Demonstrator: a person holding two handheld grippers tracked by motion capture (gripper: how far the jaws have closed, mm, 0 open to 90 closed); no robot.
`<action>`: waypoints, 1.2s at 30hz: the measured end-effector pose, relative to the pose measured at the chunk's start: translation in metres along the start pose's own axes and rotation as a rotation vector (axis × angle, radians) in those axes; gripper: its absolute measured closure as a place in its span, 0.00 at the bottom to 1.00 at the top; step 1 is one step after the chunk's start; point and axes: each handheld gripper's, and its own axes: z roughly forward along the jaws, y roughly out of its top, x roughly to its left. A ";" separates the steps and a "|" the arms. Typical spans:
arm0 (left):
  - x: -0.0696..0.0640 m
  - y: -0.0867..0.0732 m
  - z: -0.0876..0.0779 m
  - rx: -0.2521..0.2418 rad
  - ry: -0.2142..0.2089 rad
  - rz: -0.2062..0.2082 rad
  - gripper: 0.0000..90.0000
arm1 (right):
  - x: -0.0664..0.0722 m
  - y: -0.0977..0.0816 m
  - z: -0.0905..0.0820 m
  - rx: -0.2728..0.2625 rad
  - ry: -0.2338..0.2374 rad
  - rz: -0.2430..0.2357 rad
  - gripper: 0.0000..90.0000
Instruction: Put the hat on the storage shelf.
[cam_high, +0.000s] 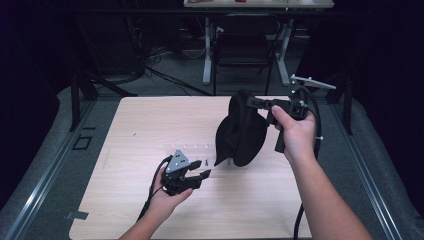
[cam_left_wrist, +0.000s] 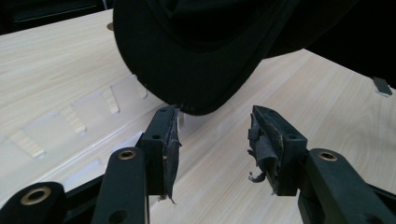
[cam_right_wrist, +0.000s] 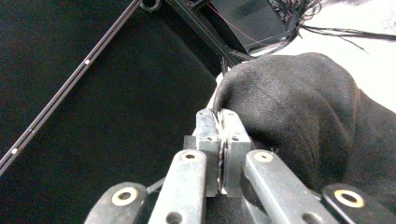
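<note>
High view: nearest the camera, the person's forearms enter from the bottom edge. The left gripper (cam_high: 200, 175) is held low over the wooden table (cam_high: 145, 125), jaws spread, nothing between them. The right gripper (cam_high: 254, 101) is raised over the table's far right part, jaws pressed onto the fabric of a black cap (cam_high: 241, 131). The cap is hung off the right gripper, clear of the tabletop or barely above it, brim pointing down and toward the left gripper. Small dark bits are seen on the table near the cap; too small to identify.

Left gripper view: the two black jaws are seen wide apart, worn pad material peeling off both. The cap's brim (cam_left_wrist: 187, 70) is hung just ahead of and above the jaws, its lower edge close to the left jaw tip; contact cannot be confirmed. Pale tape-like markings (cam_left_wrist: 70, 119) are seen on the table beneath.

Right gripper view: the jaws are closed tight, with a fold of the cap's crown (cam_right_wrist: 299, 112) pinched between them.

Progress, as judged: the lift is done, the cap being held by one gripper. A second grasp on the brim by the left gripper appears to remain, along with whatever placing follows.
</note>
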 end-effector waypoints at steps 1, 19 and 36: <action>-0.001 0.001 0.002 0.001 0.006 -0.002 0.58 | 0.000 0.000 0.000 0.003 0.002 0.000 0.99; -0.010 0.006 0.025 0.042 0.059 0.068 0.75 | 0.009 -0.004 0.010 0.015 0.033 -0.004 0.98; -0.011 0.001 0.030 0.042 0.077 0.070 0.91 | 0.018 -0.008 0.022 0.029 0.063 -0.006 0.98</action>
